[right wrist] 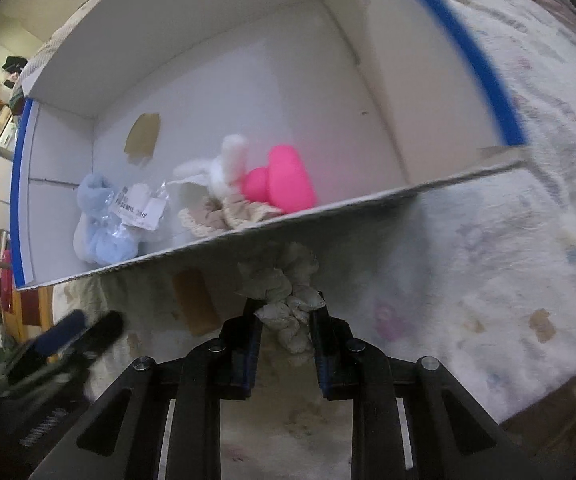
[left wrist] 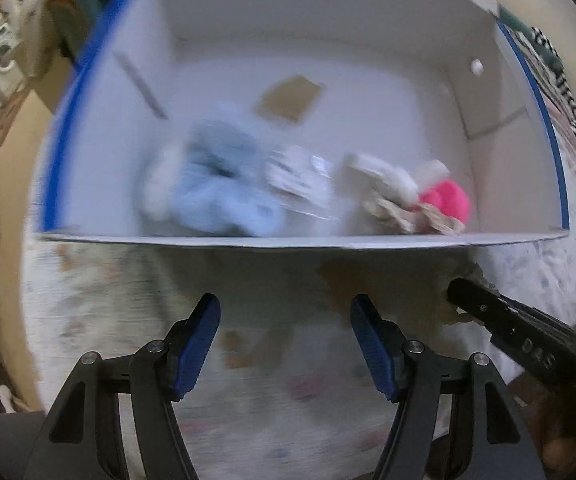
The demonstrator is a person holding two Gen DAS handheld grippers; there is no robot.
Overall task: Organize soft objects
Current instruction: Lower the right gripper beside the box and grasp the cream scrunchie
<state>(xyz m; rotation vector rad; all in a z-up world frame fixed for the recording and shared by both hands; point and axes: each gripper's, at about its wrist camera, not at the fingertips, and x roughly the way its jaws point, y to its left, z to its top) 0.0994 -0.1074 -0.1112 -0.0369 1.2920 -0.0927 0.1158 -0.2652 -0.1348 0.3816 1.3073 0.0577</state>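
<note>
The right gripper (right wrist: 286, 320) pinched a grey scrunchie (right wrist: 284, 300) just short of the box (right wrist: 248, 236). Ahead, inside, lay a pink toy (right wrist: 286, 180) and blue socks (right wrist: 96, 220) (probably packaged; view blurred). The left gripper (left wrist: 286, 320) stood spread, holding nothing.

Patterned bedspread (right wrist: 507, 240); white cardboard box (right wrist: 216, 80) rests on it

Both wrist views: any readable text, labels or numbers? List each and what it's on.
"045": pale characters on the black body of the right claw, left wrist view; blurred, uncertain.
Printed label on the clear bag over the blue plush in the white box: dark print, too blurred to read.
Nothing else legible.
</note>
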